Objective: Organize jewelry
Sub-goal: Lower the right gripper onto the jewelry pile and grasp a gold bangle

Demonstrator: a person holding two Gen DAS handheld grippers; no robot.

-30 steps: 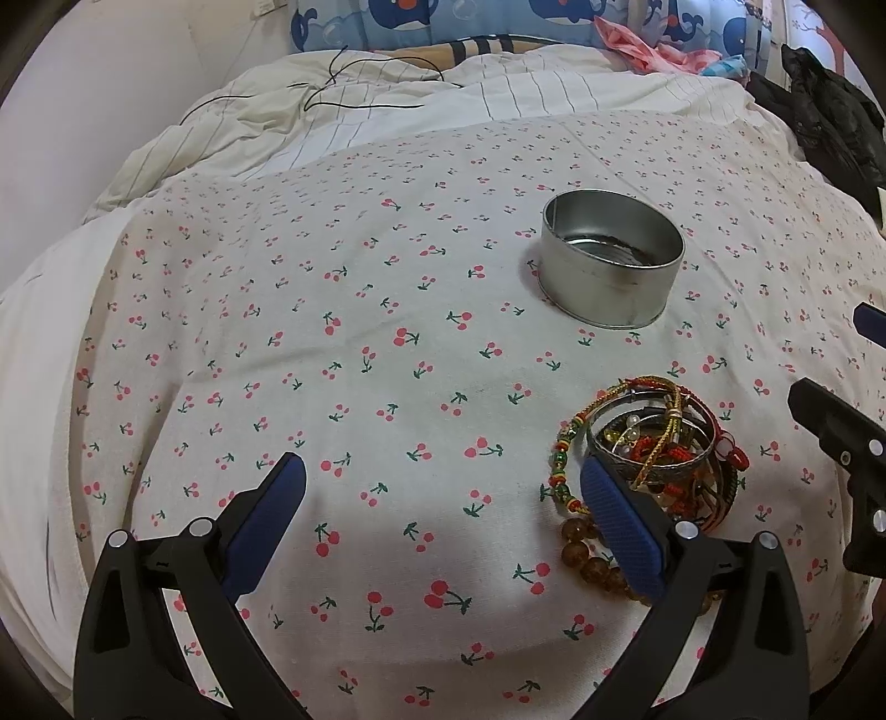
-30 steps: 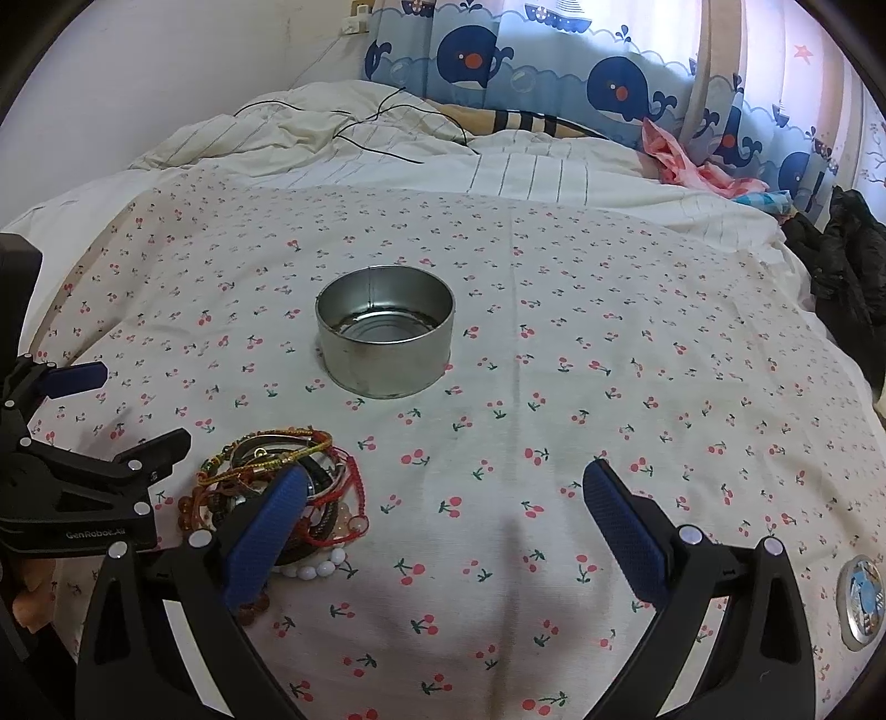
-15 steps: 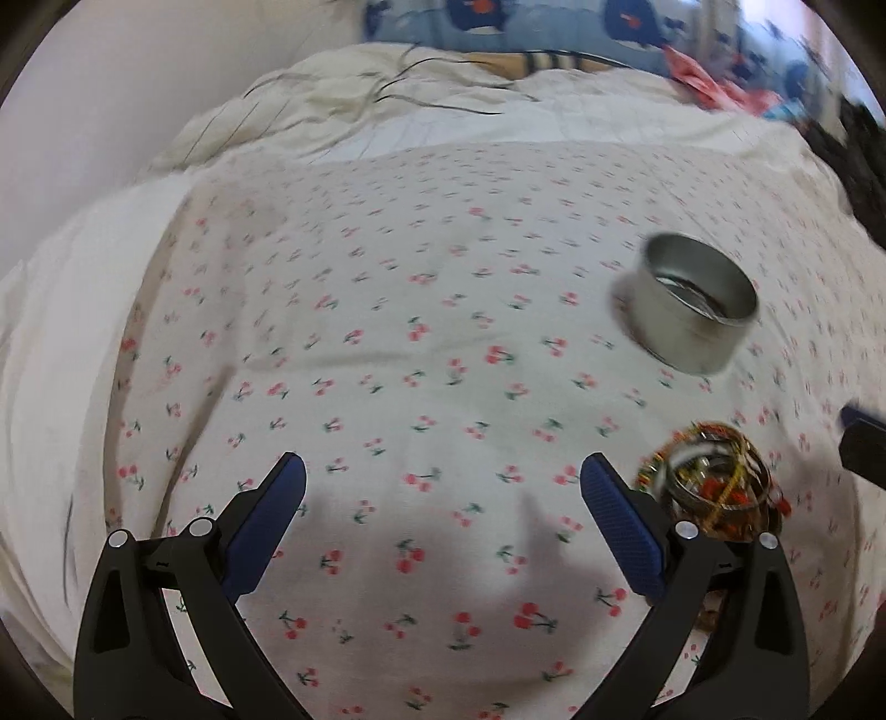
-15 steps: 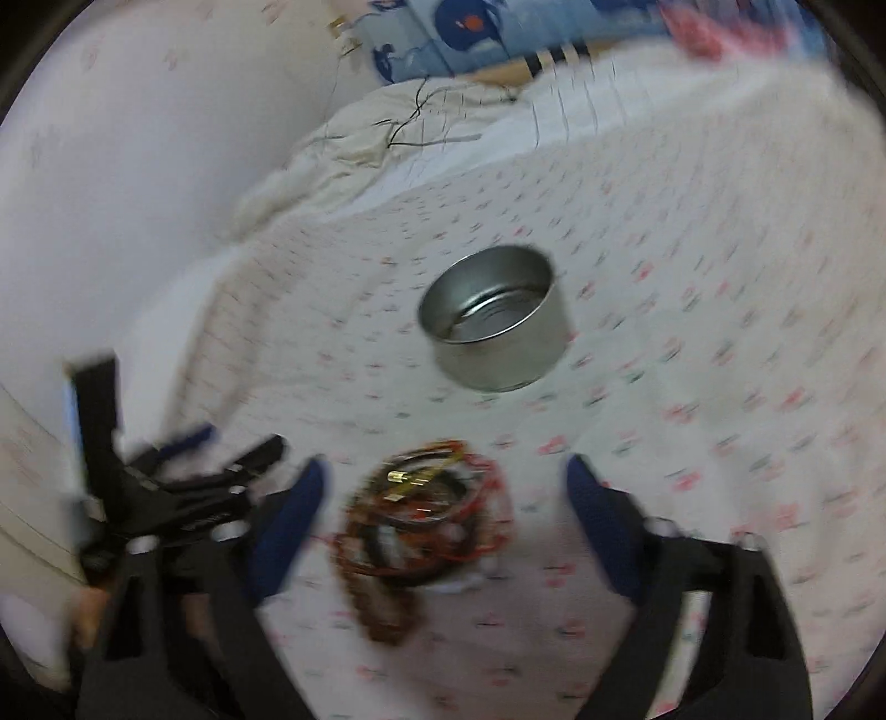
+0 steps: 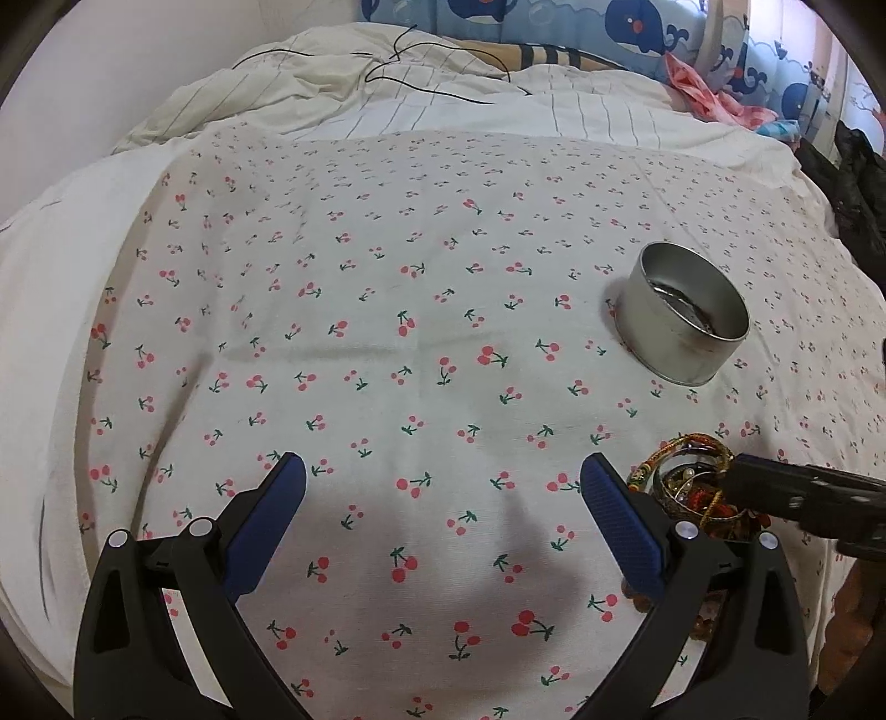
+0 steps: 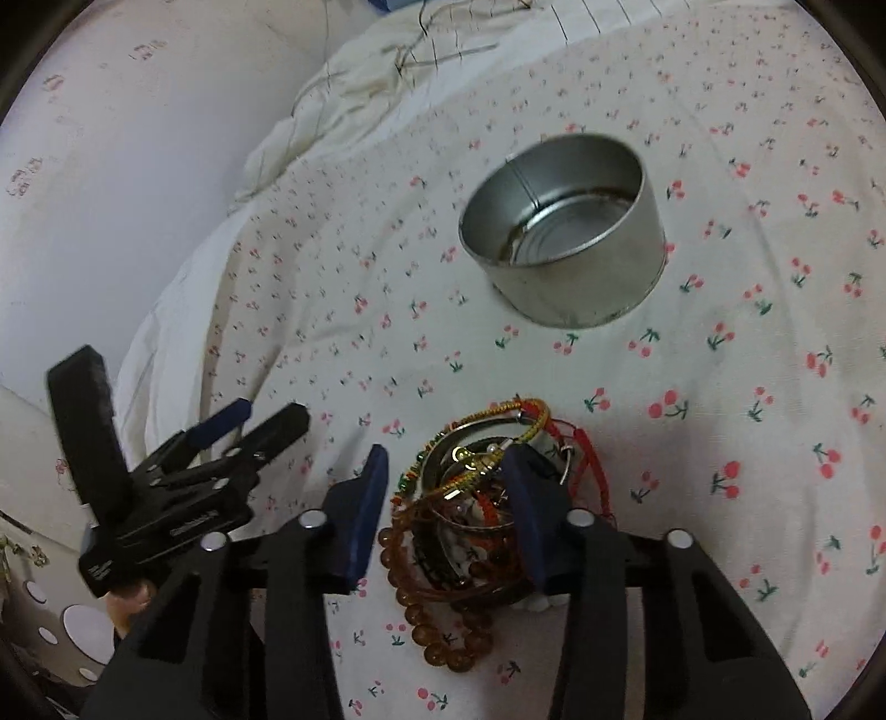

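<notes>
A tangled pile of bracelets and bead strings (image 6: 470, 498) lies on the cherry-print sheet, near an open silver tin (image 6: 587, 277). My right gripper (image 6: 446, 454) is low over the pile with its jaws closing. One blue finger stands beside the amber beads and the other pokes down among the bangles. I cannot see the pads pressing on anything. In the left wrist view the pile (image 5: 692, 482) sits just right of my left gripper (image 5: 443, 471), which is open over bare sheet. The tin (image 5: 681, 332) is further back on the right.
A rumpled striped duvet (image 5: 443, 111) with a black cable (image 5: 421, 72) lies at the head of the bed. Whale-print curtains (image 5: 637, 22) hang behind it. Dark clothes (image 5: 853, 183) are heaped at the right edge. A white wall (image 6: 111, 194) runs along the left.
The right gripper swung left and down onto the bracelet pile, and its jaws narrowed around it. The left gripper drew left, off the pile.
</notes>
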